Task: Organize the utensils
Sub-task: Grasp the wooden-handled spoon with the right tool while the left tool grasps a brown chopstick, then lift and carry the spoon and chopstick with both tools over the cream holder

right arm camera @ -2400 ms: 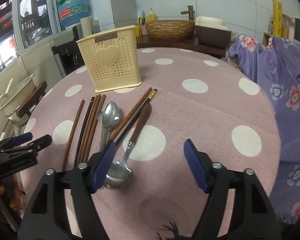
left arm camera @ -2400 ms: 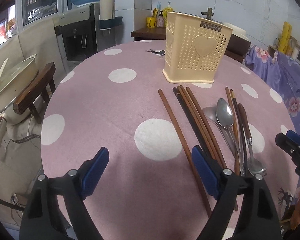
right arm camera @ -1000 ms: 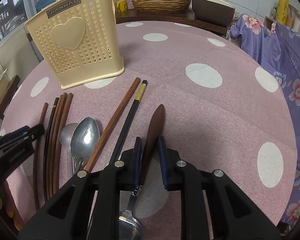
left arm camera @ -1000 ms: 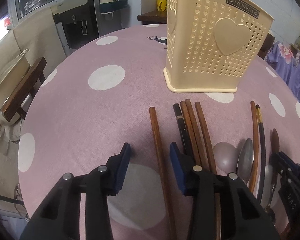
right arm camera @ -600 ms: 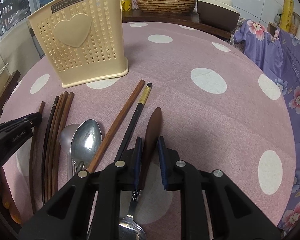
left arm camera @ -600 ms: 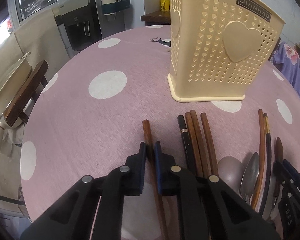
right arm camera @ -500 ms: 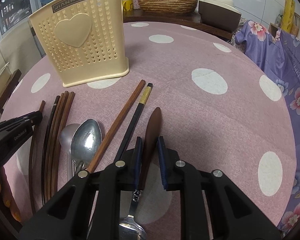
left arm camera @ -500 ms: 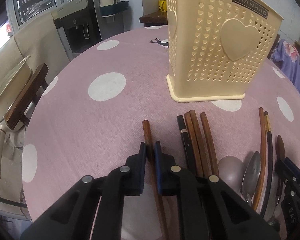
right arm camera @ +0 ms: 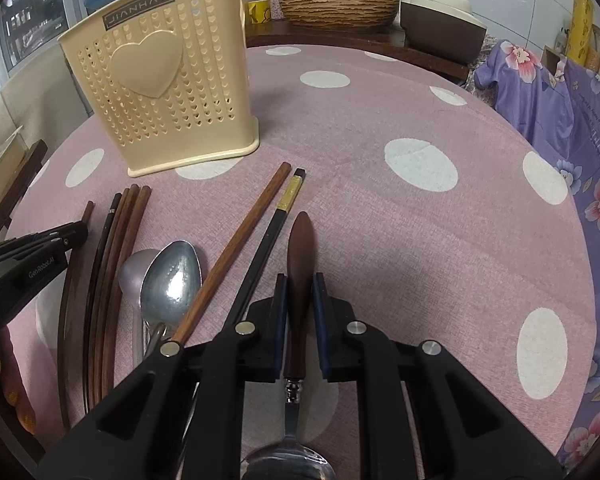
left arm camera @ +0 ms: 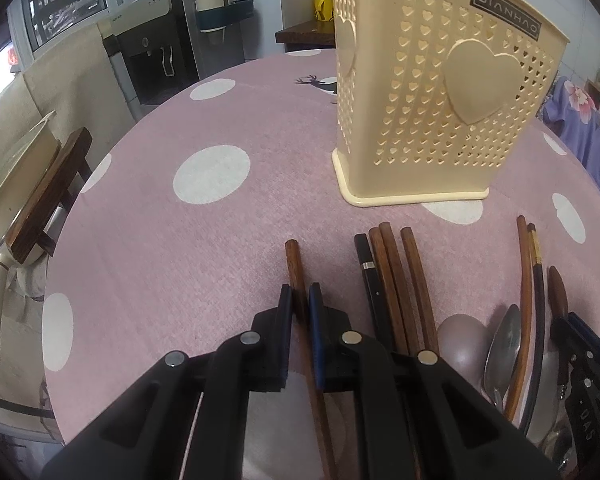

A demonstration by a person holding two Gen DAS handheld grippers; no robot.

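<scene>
Left gripper (left arm camera: 300,300) clamped on a lone brown chopstick (left arm camera: 294,264) lying toward the table's left edge, long axis in line with the fingers and pointing at the cream utensil holder (left arm camera: 440,120) ahead and slightly right. Right gripper (right arm camera: 300,292) clamped on the wooden handle of a spoon (right arm camera: 299,248), handle tip likewise aimed forward, holder (right arm camera: 160,92) ahead and to the left. Remaining chopsticks (right arm camera: 120,240) and metal spoons (right arm camera: 172,280) flat on the table (right arm camera: 380,220) between the two grippers; left gripper judged slightly nearer the holder.
</scene>
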